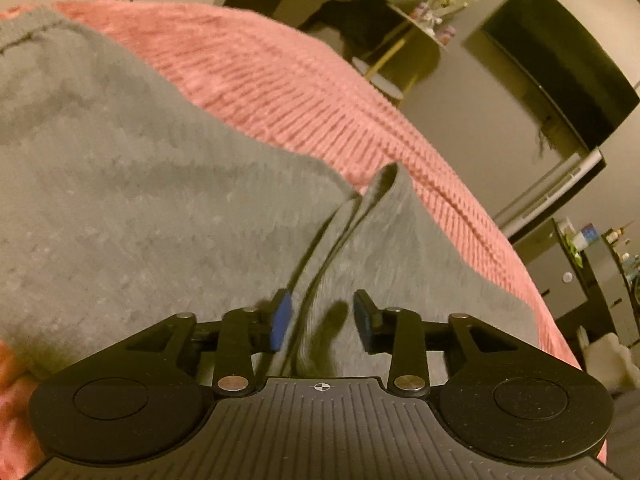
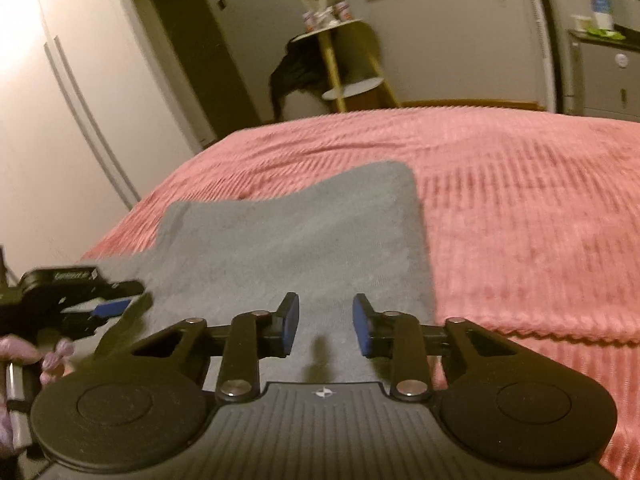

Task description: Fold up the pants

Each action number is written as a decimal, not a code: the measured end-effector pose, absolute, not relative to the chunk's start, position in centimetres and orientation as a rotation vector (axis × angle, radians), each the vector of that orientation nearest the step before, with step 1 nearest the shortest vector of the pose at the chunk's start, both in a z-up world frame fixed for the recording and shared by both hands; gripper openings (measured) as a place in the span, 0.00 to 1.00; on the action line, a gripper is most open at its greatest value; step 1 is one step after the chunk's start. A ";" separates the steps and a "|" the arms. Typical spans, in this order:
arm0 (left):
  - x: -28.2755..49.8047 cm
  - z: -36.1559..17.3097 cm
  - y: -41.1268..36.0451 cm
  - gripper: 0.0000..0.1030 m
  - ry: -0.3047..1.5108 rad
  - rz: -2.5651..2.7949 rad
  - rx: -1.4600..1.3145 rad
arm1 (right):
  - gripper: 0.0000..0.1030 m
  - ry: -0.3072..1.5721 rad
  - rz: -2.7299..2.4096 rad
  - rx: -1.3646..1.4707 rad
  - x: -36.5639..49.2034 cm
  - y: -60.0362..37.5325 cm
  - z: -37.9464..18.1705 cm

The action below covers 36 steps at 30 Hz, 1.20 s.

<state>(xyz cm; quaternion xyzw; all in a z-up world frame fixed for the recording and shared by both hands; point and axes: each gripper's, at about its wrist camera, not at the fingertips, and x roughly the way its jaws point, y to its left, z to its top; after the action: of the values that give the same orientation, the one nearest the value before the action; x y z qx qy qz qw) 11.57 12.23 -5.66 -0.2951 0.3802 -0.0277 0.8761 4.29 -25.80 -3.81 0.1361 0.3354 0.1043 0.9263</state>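
Note:
Grey pants (image 1: 140, 200) lie spread on a pink ribbed bedspread (image 1: 300, 80). In the left wrist view a raised fold of grey cloth (image 1: 352, 220) runs toward my left gripper (image 1: 322, 320), which is open just above the fabric with the fold between its fingers. In the right wrist view the pants (image 2: 300, 232) lie folded flat, their far end rounded. My right gripper (image 2: 325, 322) is open, hovering over the near part of the pants. The left gripper (image 2: 100, 304) also shows at the left edge of the right wrist view, at the pants' left edge.
The pink bedspread (image 2: 520, 220) extends right and far of the pants. Beyond the bed stand a small round shelf table (image 2: 340, 60) with dark clothing hanging on it, a white wardrobe (image 2: 60, 120) at left, and a cabinet (image 2: 604, 72) at right.

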 end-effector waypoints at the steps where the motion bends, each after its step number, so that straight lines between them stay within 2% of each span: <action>1: 11.8 -6.0 12.2 0.49 0.815 -0.063 -0.623 | 0.25 0.720 0.218 0.261 4.6 -25.4 -4.1; 2: 12.2 -6.4 12.2 0.54 0.845 -0.069 -0.628 | 0.25 0.768 0.217 0.242 5.2 -25.1 -4.5; 4: 12.5 -6.7 12.0 0.54 0.877 -0.066 -0.624 | 0.25 0.845 0.196 0.206 6.1 -24.4 -5.4; 8: 12.3 -6.7 12.3 0.56 0.866 -0.083 -0.648 | 0.25 0.850 0.194 0.194 6.1 -24.1 -5.3; 10: 12.0 -7.0 13.0 0.55 0.864 -0.083 -0.699 | 0.25 0.850 0.180 0.283 5.7 -25.1 -4.7; 13: 11.9 -7.3 13.6 0.55 0.860 -0.082 -0.747 | 0.34 0.856 0.159 0.541 3.4 -27.3 -4.1; 14: 11.9 -7.3 13.6 0.55 0.862 -0.081 -0.744 | 0.43 0.855 0.156 0.626 2.2 -27.8 -4.1; 15: 12.0 -7.3 13.5 0.55 0.864 -0.080 -0.732 | 0.47 0.857 0.162 0.674 1.4 -28.0 -4.1; 16: 12.1 -7.2 13.3 0.55 0.864 -0.080 -0.720 | 0.48 0.866 0.164 0.708 0.6 -28.1 -4.2; 22: 12.0 -7.1 13.0 0.57 0.858 -0.079 -0.713 | 0.48 0.921 0.139 0.851 -0.3 -28.8 -5.2; 26: 11.8 -7.1 13.2 0.57 0.852 -0.069 -0.733 | 0.49 0.967 0.096 0.819 0.0 -28.2 -6.3; 31: 11.6 -6.9 12.8 0.60 0.850 -0.072 -0.709 | 0.47 0.812 0.050 0.879 -0.7 -28.9 -6.4; 33: 11.6 -6.9 12.8 0.60 0.849 -0.073 -0.711 | 0.41 0.775 0.035 0.914 -1.1 -29.4 -6.3; 36: 11.6 -6.9 12.8 0.61 0.846 -0.072 -0.713 | 0.41 0.759 0.021 0.998 -1.1 -29.6 -7.1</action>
<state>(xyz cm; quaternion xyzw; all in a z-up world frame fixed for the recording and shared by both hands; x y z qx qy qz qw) 11.60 12.81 -6.92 -0.3383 0.4016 -0.0340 0.8504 -1.10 -29.65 -7.09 0.4668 0.3553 0.0097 0.8098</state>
